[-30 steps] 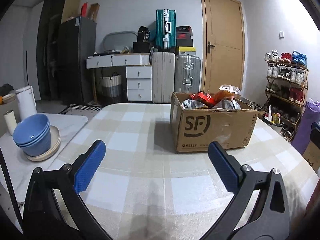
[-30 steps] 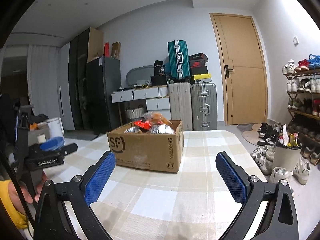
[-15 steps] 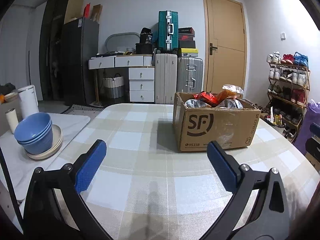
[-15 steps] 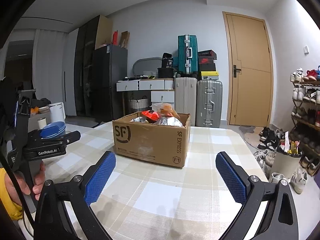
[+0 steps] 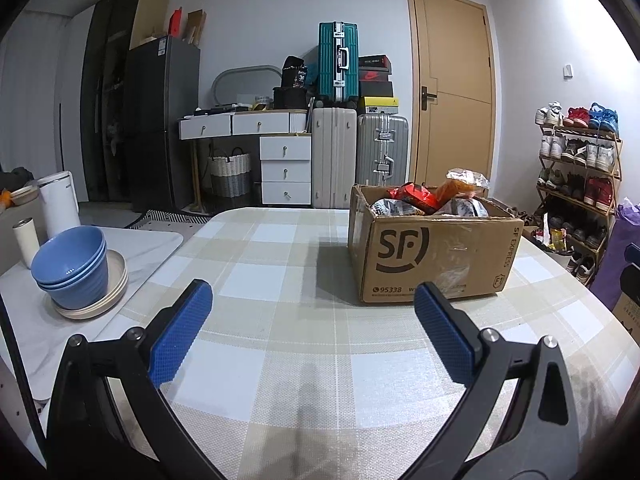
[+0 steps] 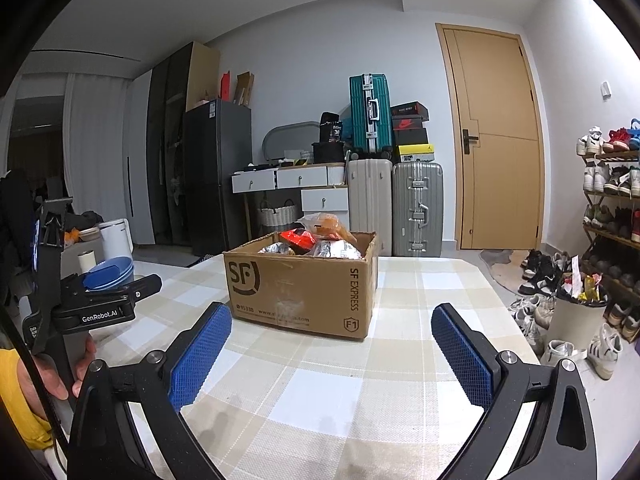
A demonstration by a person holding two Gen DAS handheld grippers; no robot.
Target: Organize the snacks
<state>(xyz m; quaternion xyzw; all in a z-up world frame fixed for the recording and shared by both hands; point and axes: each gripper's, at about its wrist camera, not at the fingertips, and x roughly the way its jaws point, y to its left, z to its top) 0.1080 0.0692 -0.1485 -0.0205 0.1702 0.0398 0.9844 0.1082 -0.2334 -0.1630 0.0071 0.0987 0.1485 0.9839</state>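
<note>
Left to right, then. On the side table at far left a stack of blue bowls [image 5: 72, 266] sits on a cream plate, with a white kettle [image 5: 60, 204] and a small white canister [image 5: 25, 242] just behind; none of it looks snack-related.

Next, the left hand-held gripper [image 5: 312, 304] hovers low over the checked table [image 5: 256, 264], jaws spread wide, nothing between the blue pads [image 5: 178, 338]. In the right wrist view the same tool shows at the left edge, with a hand [image 6: 52, 372] wrapped round its grip.

Centre-right stands the cardboard box [image 5: 432, 256], flaps open, well ahead of both tools. The snack packets [image 5: 430, 198] are all in it: a red bag, an orange one poking above the rim, and silver-and-white ones below. They look heaped rather than lined up, though the inside is mostly hidden from this low angle.

The right hand-held gripper [image 6: 332, 322] is also spread apart and empty, aimed at the box's near corner.

No packets lie loose on the table. Progress is ambiguous: this fits snacks gathered into the box with sorting finished, and equally a full box waiting to be emptied and arranged. The frames do not settle which.

At far right, a shoe rack [image 5: 576, 168] stands on the floor.
</note>
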